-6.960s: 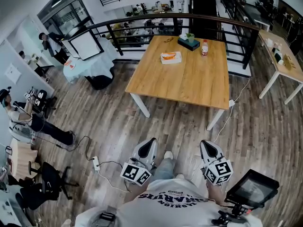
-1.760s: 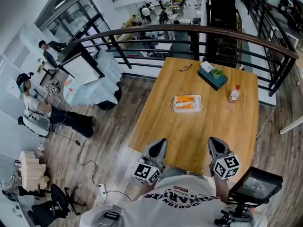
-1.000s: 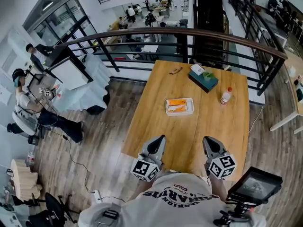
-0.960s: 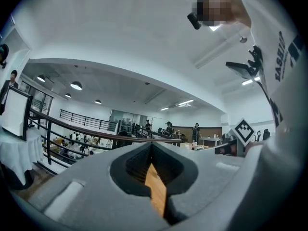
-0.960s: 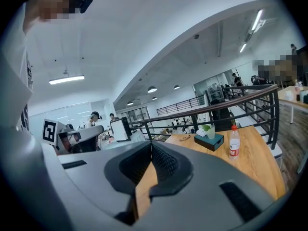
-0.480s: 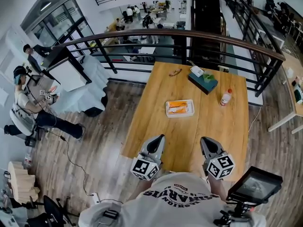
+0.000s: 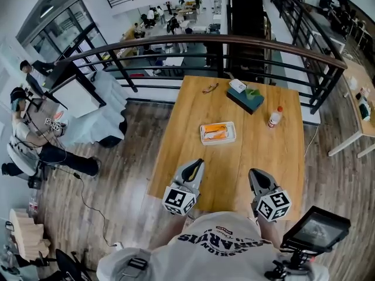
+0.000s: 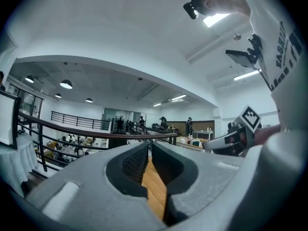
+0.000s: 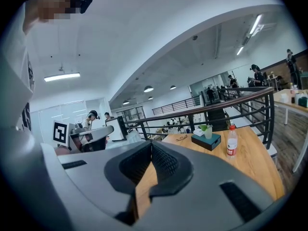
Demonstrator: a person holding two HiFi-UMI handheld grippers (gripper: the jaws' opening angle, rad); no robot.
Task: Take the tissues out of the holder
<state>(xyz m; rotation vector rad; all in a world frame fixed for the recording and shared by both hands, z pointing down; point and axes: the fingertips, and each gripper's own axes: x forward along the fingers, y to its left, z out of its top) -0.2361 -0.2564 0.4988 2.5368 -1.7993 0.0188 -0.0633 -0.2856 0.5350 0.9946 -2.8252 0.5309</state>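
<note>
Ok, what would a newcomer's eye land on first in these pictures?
The wooden table fills the middle of the head view. A white tray of orange items sits near its centre, and the dark tissue holder and a red-capped bottle stand at its far end. At the near edge, the left gripper and right gripper are both shut and empty, well short of the holder.

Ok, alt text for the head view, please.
A person, seen from above, holds the left tool and right tool over the near end of a wooden table. Farther along it are a white tray, a dark tissue box and a bottle, with a railing beyond.
</note>
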